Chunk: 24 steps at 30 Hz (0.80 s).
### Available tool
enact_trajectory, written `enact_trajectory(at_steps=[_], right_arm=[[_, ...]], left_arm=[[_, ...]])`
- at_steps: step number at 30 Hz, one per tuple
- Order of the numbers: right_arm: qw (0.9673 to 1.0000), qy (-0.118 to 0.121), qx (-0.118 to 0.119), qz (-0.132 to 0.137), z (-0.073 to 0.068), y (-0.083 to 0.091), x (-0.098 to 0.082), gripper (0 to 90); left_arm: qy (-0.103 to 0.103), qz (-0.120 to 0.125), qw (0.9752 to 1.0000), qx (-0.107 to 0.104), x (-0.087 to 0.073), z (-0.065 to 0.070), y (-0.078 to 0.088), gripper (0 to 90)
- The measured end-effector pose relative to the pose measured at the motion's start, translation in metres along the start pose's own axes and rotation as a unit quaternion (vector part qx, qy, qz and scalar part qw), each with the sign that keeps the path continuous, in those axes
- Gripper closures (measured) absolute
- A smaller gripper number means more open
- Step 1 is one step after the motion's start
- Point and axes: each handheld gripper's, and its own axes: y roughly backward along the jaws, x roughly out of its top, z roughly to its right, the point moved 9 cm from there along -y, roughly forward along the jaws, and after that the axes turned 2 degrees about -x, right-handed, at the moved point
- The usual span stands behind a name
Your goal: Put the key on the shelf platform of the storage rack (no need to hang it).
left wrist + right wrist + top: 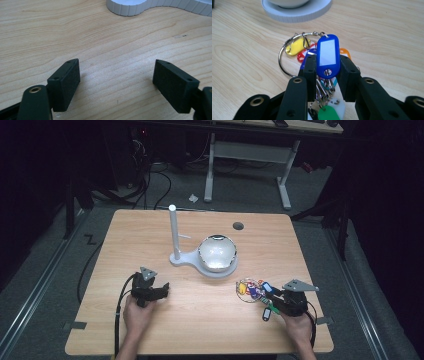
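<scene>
Two jaws of the right gripper (328,72) clamp a blue key tag (328,56).

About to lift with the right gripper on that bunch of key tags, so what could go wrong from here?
1. The right gripper pinches only the blue tag by its edges, so it may slip or twist out.
2. The other tags hang loose on the big metal ring; they may swing or drag across the table.
3. The white stand's base sits just ahead, so a forward lift might clip it.
</scene>
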Motion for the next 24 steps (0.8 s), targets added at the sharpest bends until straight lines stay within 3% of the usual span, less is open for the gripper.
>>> enact_trajectory(at_steps=[10, 24], right_arm=[[0.9994, -0.012, 0.014, 0.029, 0.004, 0.014, 0.021, 71.1], [0.9966, -0.009, 0.040, 0.072, 0.003, 0.036, 0.055, 71.7]], left_arm=[[0.000, 0.000, 1.0000, 0.000, 0.000, 0.000, 0.000, 22.2], [0.000, -0.001, 1.0000, -0.001, 0.000, 0.000, 0.000, 22.2]])
